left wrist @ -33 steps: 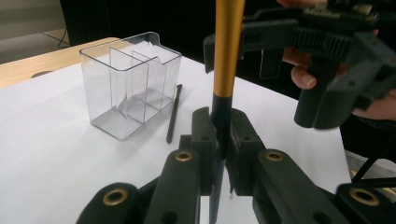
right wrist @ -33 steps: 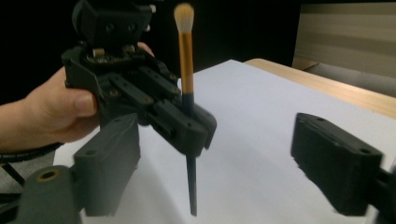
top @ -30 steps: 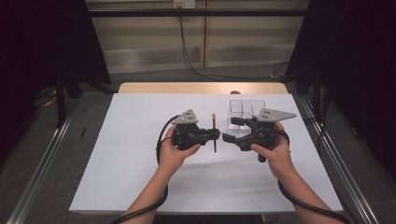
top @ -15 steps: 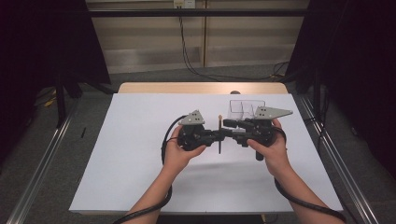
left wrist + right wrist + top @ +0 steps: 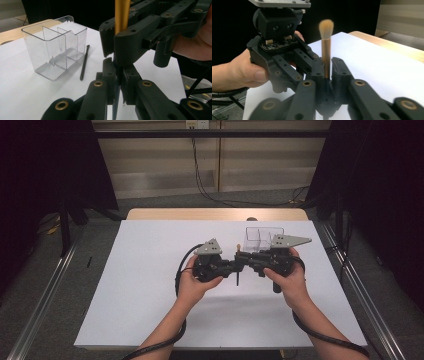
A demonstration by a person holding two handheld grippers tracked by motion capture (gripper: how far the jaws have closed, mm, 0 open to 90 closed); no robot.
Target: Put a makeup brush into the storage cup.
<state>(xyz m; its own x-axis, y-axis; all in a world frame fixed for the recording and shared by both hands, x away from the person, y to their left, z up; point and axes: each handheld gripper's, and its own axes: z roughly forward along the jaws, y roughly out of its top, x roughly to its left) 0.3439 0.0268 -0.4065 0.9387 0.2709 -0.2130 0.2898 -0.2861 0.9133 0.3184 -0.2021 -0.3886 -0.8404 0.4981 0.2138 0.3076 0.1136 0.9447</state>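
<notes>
No brand, label or readable writing shows on any of the things.

The landmark is the clear plastic organiser box with three compartments (image 5: pixel 263 239), which stands upright on the white-covered desk (image 5: pixel 130 285), towards its far edge and right of the middle. Just in front of the box, held above the desk, is a slim makeup brush with a gold ferrule, tan bristles and a dark handle (image 5: pixel 238 265). It stands upright, bristles up, and both grippers meet on it. The left gripper (image 5: pixel 233 266) comes at it from the left; its fingers (image 5: pixel 110 75) are clamped on the dark lower handle. The right gripper (image 5: pixel 241 262) comes at it from the side nearer the box; its fingers (image 5: pixel 318 72) have just been closing and now press on the brush at the foot of the gold ferrule, slightly above the left grip.

A second thin dark stick-like tool (image 5: pixel 84 62) lies flat on the desk just beside the box, on its side towards the person, apart from its wall.

The box compartments hold nothing that can be seen. To the left of the box the white sheet runs broad and bare to the desk's left edge; to its right a narrower strip is left before the right edge. Behind the box a band of bare wood (image 5: pixel 210 214) marks the far edge.
</notes>
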